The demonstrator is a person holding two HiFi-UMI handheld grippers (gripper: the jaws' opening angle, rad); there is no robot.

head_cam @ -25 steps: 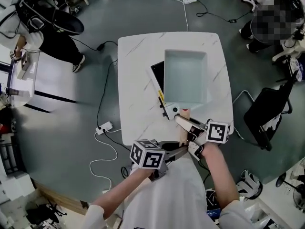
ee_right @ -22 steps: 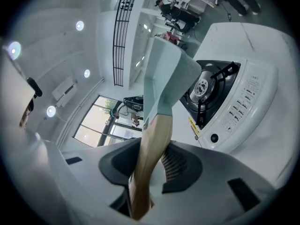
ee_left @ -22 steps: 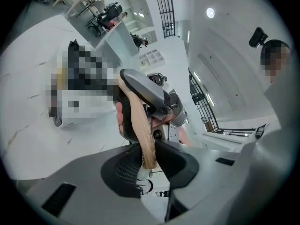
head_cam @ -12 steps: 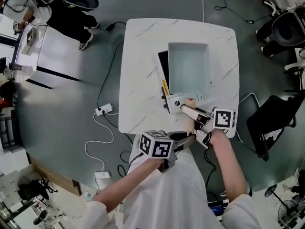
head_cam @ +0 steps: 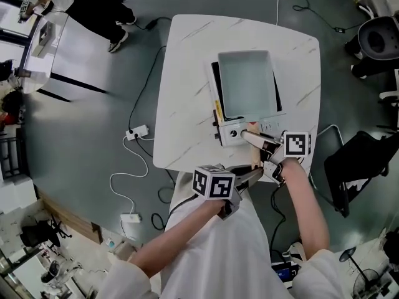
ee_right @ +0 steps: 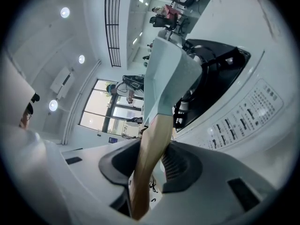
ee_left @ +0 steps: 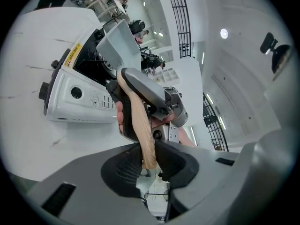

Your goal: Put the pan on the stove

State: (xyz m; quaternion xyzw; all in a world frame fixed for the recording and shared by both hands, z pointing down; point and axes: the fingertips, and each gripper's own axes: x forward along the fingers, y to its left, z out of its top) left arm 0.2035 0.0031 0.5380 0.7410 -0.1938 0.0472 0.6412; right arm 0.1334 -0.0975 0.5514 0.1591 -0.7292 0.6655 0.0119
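Observation:
A square pale-green pan lies over the black top of a white stove on the white marble table. Its wooden handle points toward me, past the stove's control panel. My right gripper is shut on the handle near the pan. My left gripper is shut on the handle's end. In the left gripper view the handle runs between the jaws to the pan. In the right gripper view the handle rises to the pan above the stove. I cannot tell whether the pan's base touches the stove.
The table's near edge lies just in front of my body. Cables and a power strip lie on the grey floor at left. Chairs stand at right. A person stands by a white cabinet at upper left.
The pan has shifted left over the stove and now covers most of the black top. Both grippers keep their hold on the handle. The head view has drifted.

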